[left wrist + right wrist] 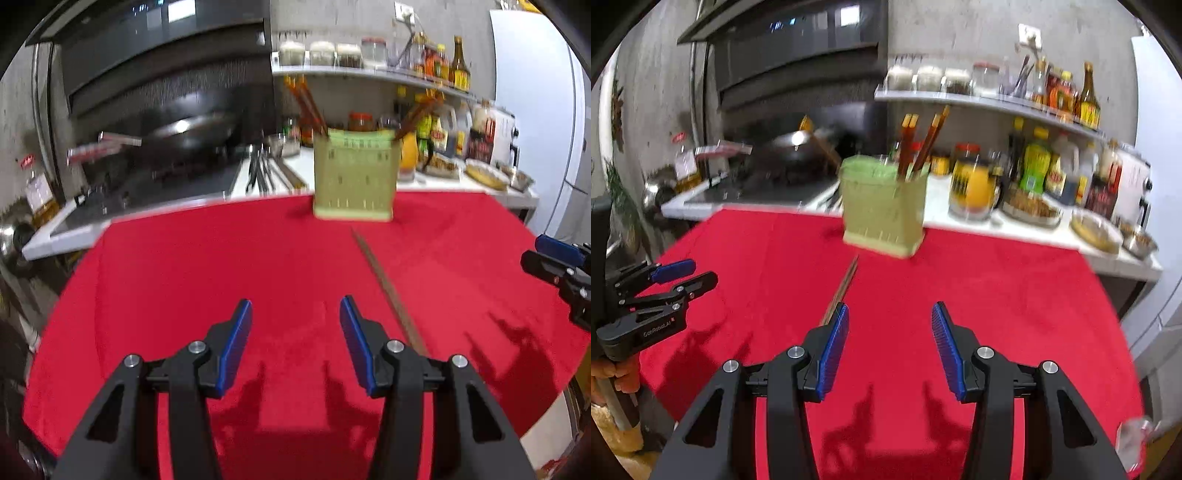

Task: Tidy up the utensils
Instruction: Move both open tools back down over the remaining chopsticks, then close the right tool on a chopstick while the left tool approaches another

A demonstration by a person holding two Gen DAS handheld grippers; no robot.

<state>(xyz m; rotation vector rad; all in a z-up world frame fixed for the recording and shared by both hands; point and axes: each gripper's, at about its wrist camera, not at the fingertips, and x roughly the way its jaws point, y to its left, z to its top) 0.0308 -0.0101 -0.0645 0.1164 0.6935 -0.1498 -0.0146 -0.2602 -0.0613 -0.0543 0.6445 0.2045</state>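
A pale green utensil holder (354, 177) stands at the far edge of the red cloth (221, 266), with brown chopsticks (308, 105) sticking out of it. It also shows in the right wrist view (884, 208) with its chopsticks (923, 142). A loose pair of brown chopsticks (388, 291) lies on the cloth in front of the holder, just right of my left gripper (295, 314), which is open and empty. In the right wrist view the loose chopsticks (844, 286) lie just left of my right gripper (890, 317), also open and empty.
Behind the cloth runs a white counter (960, 221) with bottles, jars and food dishes. A stove with a wok (192, 133) is at the back left. Tongs (260, 170) lie beside it. A shelf (979, 101) holds jars. A white fridge (535, 110) stands at right.
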